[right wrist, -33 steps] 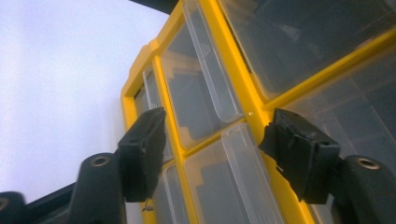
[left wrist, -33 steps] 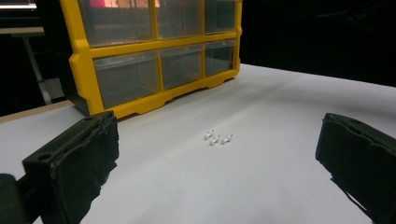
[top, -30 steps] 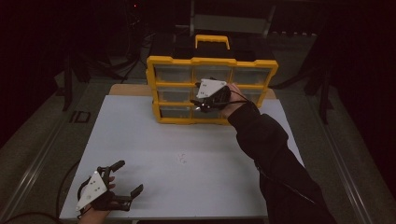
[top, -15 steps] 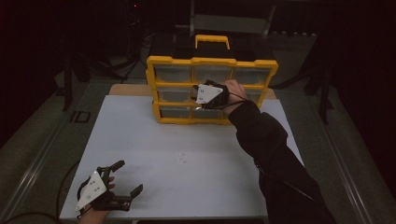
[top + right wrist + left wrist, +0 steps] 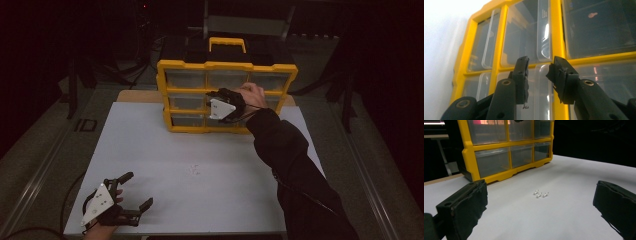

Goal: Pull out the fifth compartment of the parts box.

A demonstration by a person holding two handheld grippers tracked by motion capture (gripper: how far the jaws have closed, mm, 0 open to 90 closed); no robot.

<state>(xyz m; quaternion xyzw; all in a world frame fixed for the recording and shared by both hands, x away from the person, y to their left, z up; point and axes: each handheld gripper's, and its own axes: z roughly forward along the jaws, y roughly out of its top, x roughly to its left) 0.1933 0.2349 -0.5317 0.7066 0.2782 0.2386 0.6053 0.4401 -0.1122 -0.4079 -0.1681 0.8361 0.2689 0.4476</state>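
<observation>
Yellow drawer cabinet [image 5: 227, 67] stands upright at the table's 12 o'clock edge, with clear plastic drawers in a glossy frame and a handle on top. Right gripper [image 5: 537, 67] is at its middle row: jaws have just been closing, now narrowly parted around a clear drawer handle [image 5: 543, 45] (pad contact unclear). Left gripper [image 5: 131, 192] rests at 7 o'clock on the matte white table [image 5: 150, 150], jaws spread wide, holding nothing. Three small white pieces [image 5: 540, 194] lie mid-table, well apart from both.
</observation>
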